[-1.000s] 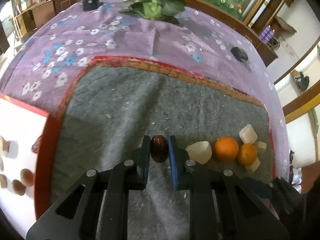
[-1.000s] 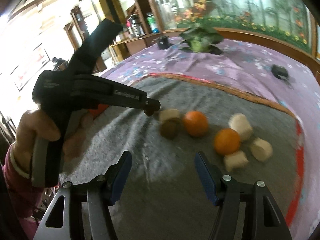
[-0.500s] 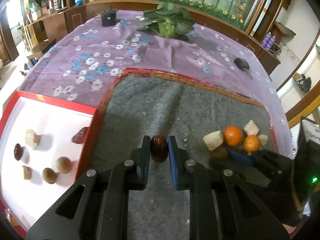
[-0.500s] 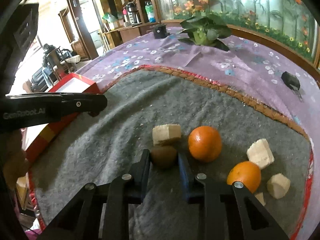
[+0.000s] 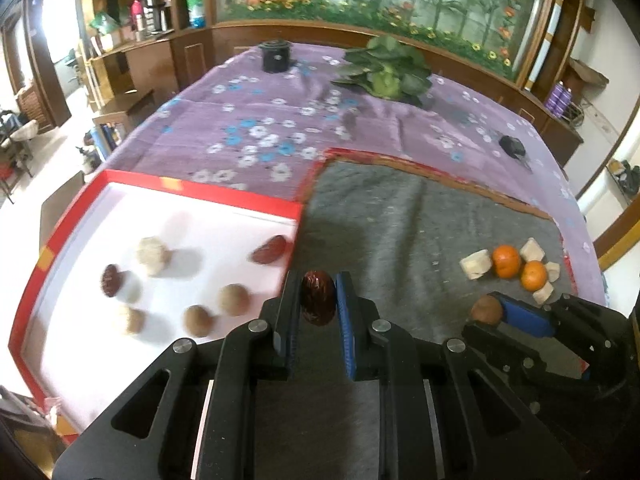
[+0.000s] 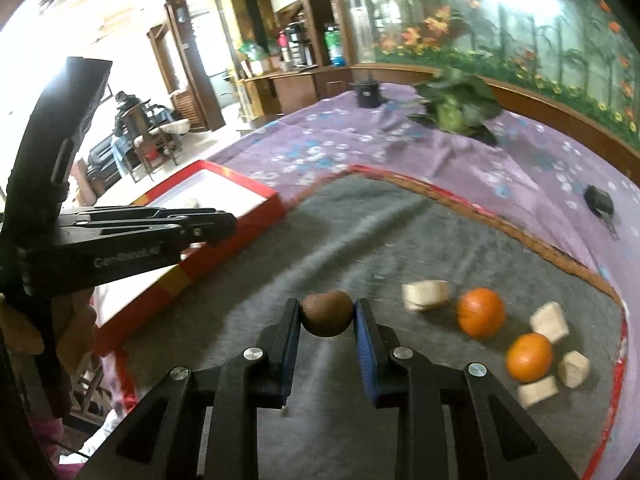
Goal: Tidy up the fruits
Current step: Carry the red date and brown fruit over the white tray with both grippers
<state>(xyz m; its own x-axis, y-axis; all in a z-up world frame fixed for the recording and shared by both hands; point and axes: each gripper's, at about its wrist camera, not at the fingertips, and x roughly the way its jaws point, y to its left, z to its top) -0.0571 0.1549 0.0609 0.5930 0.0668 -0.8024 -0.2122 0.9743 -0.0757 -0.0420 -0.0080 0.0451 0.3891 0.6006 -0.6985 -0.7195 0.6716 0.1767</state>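
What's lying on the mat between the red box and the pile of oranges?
Nothing: in the right wrist view the grey mat is bare from the red box to the nearest cube beside the oranges.

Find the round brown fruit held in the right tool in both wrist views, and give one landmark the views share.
Left wrist view: the brown fruit sits low on the right, pinched at the tip of the right tool, below the oranges.
Right wrist view: the brown fruit is at centre, clamped in the right tool above the grey mat.
Shared landmark: the red box, left of the mat in both.
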